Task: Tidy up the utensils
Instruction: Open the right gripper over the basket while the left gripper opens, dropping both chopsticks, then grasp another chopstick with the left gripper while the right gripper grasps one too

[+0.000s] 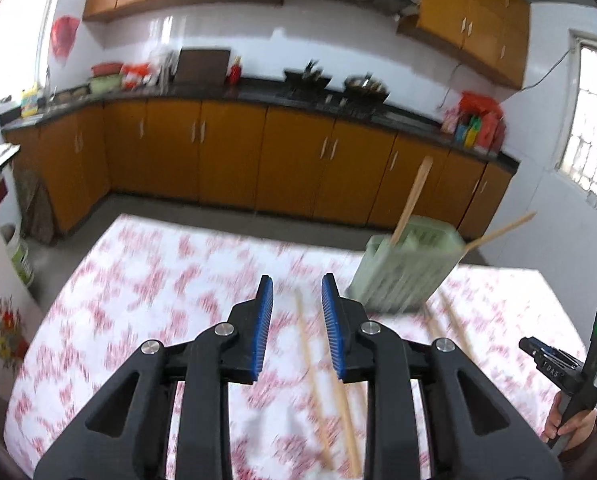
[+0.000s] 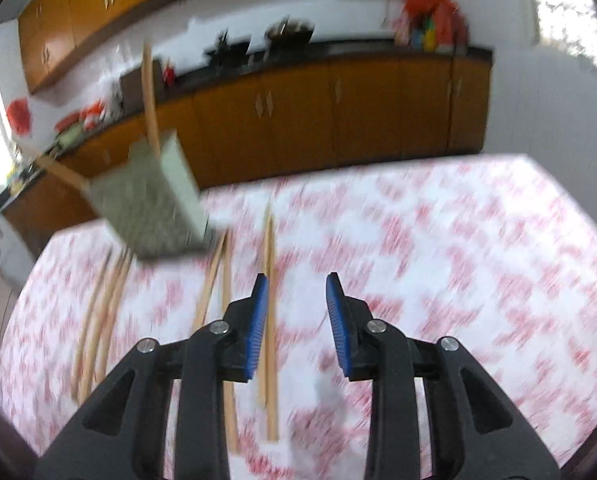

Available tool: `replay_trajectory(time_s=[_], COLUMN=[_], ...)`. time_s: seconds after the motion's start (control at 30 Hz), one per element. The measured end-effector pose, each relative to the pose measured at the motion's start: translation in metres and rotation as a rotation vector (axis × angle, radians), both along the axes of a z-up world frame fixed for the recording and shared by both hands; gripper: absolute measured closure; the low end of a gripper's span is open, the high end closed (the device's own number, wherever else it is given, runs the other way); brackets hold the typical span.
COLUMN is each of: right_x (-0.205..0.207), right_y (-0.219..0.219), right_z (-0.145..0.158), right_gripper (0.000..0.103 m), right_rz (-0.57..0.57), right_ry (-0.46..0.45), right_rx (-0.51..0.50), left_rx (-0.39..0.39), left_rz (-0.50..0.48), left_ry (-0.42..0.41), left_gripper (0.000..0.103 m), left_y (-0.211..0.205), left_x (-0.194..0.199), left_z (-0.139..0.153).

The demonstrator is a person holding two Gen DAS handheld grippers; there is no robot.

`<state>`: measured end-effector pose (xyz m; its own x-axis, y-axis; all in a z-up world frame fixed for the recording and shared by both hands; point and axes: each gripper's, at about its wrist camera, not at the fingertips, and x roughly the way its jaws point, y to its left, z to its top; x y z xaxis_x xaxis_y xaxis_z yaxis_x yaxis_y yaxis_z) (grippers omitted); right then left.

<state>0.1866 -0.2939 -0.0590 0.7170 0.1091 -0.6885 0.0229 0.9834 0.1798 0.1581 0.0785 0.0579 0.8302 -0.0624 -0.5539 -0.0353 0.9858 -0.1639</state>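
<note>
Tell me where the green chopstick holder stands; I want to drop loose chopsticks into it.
The green chopstick holder stands on the floral tablecloth near the table's far edge, right of centre in the left wrist view, two chopsticks already inside and loose ones lying before it.

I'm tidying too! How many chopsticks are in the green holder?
2 in the green holder: one chopstick sticks up at its left, the other leans over its right edge. More may hide inside.
</note>
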Motion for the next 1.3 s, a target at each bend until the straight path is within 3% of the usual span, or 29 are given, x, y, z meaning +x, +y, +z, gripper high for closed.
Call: replay_trajectory(time_s=[0.2, 0.43, 0.57, 0.77, 0.9, 1.03, 1.3], right_x=[-0.028, -0.04, -0.039, -0.018, 0.001, 0.011, 0.008], right_y=[0.017, 0.02, 0.021, 0.016, 0.002, -0.031, -0.031], right_z=[-0.043, -0.057, -0.058, -0.058, -0.058, -0.057, -0.059], right_gripper=[0.074, 0.075, 0.09, 0.091, 0.094, 0.095, 0.095], right_rz=[0.079, 0.095, 0.082, 0.065, -0.007, -0.152, -0.143], right_ry=[0.102, 0.138, 0.128, 0.125, 0.127, 0.134, 0.118], right_rx=[-0.016, -0.057, -0.115, -0.13, -0.131, -0.058, -0.09], left_rx=[-0.012, -0.025, -0.022, -0.025, -0.021, -0.017, -0.003], left_rz=[0.018, 0.013, -0.002, -0.041, -0.069, -0.095, -0.123], left_ry=[0.099, 0.162, 0.184, 0.205, 0.229, 0.261, 0.321], left_gripper=[0.076, 0.073, 0.071, 0.071, 0.071, 0.071, 0.071], left_y=[0.01, 0.007, -0.002, -0.017, -0.028, -0.037, -0.052], left_x=[-0.009, -0.018, -0.017, -0.013, -0.01, -0.006, 0.007], left_z=[-0.045, -0.076, -0.084, -0.095, -0.104, -0.117, -0.14])
